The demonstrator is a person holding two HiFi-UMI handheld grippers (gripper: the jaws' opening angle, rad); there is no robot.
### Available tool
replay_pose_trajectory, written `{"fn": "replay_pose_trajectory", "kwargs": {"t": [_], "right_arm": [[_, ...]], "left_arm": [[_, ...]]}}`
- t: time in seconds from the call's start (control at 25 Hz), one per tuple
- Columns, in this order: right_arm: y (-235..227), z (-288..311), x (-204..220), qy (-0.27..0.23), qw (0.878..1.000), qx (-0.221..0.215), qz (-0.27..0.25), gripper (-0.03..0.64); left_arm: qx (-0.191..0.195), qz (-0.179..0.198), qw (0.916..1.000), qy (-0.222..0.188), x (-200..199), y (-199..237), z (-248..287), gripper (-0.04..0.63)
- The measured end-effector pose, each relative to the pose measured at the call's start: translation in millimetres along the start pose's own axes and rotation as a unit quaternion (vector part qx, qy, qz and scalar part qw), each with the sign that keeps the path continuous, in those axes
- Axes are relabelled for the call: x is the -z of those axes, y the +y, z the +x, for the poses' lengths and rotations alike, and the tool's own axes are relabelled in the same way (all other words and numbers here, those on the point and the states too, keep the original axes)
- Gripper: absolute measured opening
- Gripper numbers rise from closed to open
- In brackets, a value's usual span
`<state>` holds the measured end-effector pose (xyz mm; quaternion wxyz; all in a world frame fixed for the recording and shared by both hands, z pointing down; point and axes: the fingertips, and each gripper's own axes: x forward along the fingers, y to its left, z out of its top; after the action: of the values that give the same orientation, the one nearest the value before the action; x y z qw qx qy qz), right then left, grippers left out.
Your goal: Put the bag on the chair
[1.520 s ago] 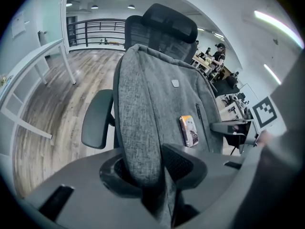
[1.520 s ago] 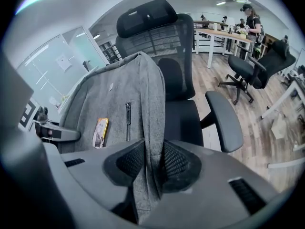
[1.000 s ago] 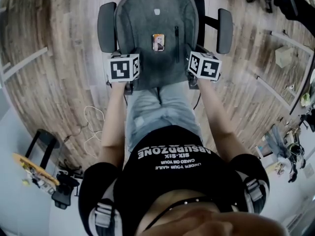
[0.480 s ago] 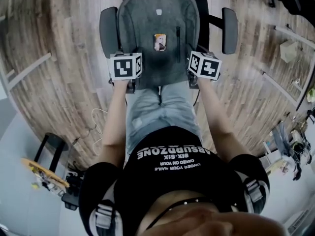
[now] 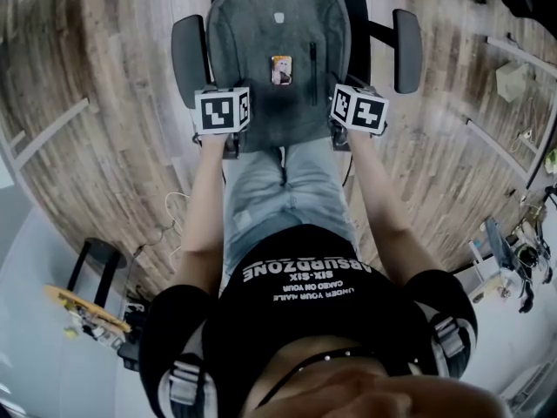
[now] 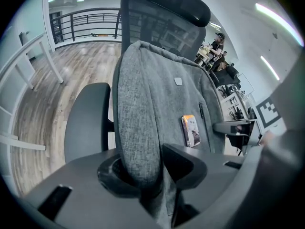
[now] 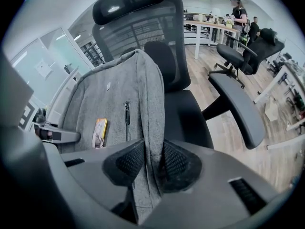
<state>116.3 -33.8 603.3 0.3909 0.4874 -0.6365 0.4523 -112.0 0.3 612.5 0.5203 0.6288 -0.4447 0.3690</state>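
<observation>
A grey backpack [image 5: 278,42] with a small orange tag stands upright against the black mesh office chair [image 5: 406,37], between its armrests. My left gripper [image 5: 224,120] is shut on the bag's left lower edge, and the grey fabric [image 6: 162,104] is pinched between the jaws of the left gripper [image 6: 147,168]. My right gripper [image 5: 355,116] is shut on the bag's right edge. There the side seam [image 7: 152,94] runs down between the pads of the right gripper [image 7: 152,163]. The chair's seat [image 7: 186,118] and backrest [image 7: 143,27] lie just behind the bag.
The chair's armrests [image 6: 88,118] [image 7: 238,106] flank the bag closely. A second office chair [image 7: 238,51] and desks with people stand at the back right. White rails [image 5: 52,133], a loose cable [image 5: 170,212] and a black stool [image 5: 87,259] are on the wooden floor to the left.
Both grippers have sunk a little with the bag and shifted slightly toward the chair back. Their grip on the bag's edges is the same.
</observation>
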Motion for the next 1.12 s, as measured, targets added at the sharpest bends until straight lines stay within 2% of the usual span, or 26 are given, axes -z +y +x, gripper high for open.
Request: {"fn": "replay_pose_trajectory", "kwargs": {"t": [1.12], "right_arm": [[-5.9, 53.1, 3.1, 0.025, 1.000, 0.007, -0.008, 0.111]], "left_arm": [[-0.014, -0.016, 0.9994, 0.028, -2.9, 25.5, 49.5, 0.155]]}}
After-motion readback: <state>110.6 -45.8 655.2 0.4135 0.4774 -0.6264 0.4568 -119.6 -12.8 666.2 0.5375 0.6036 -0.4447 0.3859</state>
